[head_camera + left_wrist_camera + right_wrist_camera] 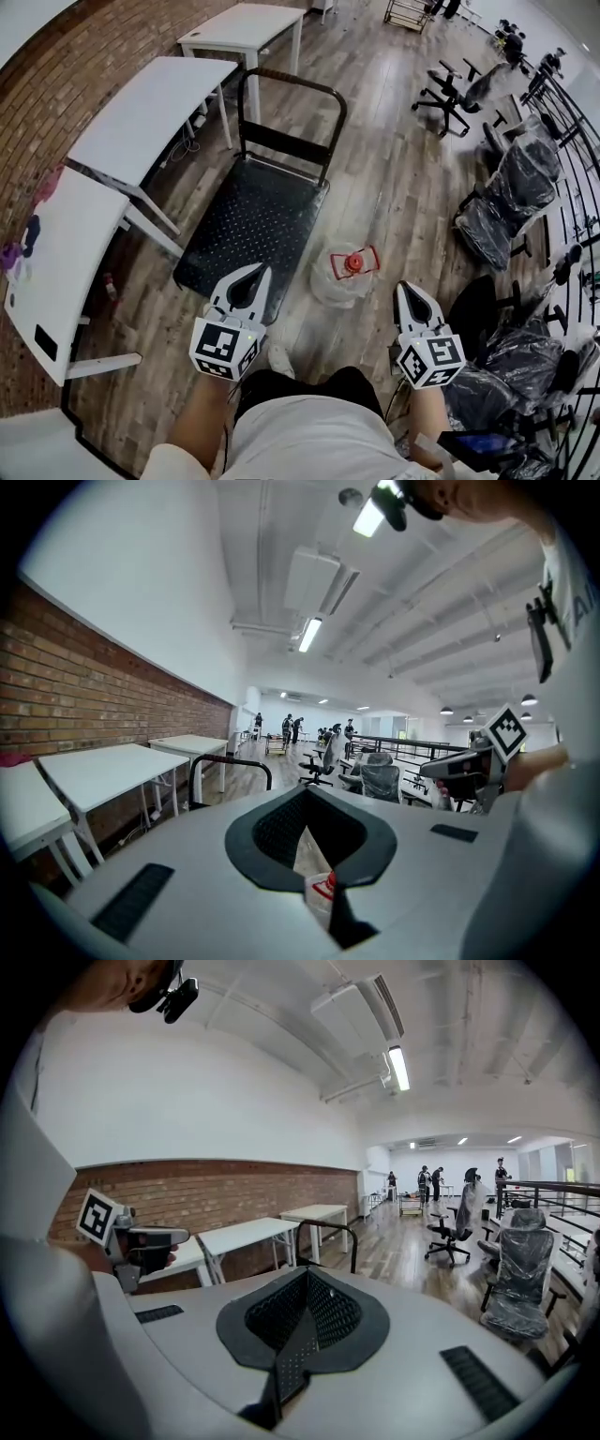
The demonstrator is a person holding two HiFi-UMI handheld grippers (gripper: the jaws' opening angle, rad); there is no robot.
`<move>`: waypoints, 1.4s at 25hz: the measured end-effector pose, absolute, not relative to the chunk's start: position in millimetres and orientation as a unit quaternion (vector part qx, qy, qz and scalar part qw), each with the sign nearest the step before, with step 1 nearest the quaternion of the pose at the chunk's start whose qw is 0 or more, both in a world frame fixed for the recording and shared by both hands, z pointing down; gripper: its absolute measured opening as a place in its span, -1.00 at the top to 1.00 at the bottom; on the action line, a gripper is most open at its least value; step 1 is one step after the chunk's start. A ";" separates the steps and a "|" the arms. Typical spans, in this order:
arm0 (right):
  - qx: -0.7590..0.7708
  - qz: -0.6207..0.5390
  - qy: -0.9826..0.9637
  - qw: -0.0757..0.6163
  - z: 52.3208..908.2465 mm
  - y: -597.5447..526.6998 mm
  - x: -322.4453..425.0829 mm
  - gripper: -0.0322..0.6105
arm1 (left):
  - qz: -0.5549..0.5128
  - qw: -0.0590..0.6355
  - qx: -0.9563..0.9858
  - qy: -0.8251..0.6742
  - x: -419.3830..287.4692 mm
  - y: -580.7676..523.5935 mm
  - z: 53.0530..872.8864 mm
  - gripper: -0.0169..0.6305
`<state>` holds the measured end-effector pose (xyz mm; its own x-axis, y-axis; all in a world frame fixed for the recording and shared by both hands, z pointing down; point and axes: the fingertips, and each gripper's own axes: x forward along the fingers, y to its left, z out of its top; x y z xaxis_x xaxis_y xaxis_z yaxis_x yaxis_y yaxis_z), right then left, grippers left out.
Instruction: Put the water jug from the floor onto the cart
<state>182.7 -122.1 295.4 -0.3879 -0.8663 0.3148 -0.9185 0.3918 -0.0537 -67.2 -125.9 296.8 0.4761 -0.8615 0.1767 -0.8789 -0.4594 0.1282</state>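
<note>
Jaws on your left gripper point(259, 275) and right gripper point(403, 291) are both clenched on nothing, low over the wood floor point(394, 178). Just ahead, between them, the water jug point(343, 274) stands upright on the floor near the cart's point(253, 220) near right corner. Beyond, open floor runs along the cart's right edge toward wrapped chairs point(511, 187), while white tables point(150, 117) crowd its left side.

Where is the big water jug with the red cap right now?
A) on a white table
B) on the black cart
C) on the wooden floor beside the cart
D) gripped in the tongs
C: the water jug stands on the floor just right of the cart, not on its deck.
</note>
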 end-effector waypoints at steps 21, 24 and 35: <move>0.435 0.146 -0.877 0.144 369.9 -288.1 199.5 0.89 | 0.079 0.147 0.767 -0.620 -52.6 -220.3 344.8 0.95; 0.418 0.157 -0.880 0.160 394.4 -310.6 210.9 0.89 | 0.089 0.156 0.756 -0.630 -41.8 -239.9 363.2 0.95; 0.374 0.213 -0.877 0.213 512.9 -330.5 218.5 0.66 | 0.116 0.212 0.733 -0.636 -29.3 -251.3 456.7 0.95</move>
<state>218.5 -330.5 512.9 -0.6290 -0.5662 0.5328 -0.7474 0.6291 -0.2137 -29.3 -251.3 456.7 0.1629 -0.8832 0.4398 -0.9817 -0.1005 0.1619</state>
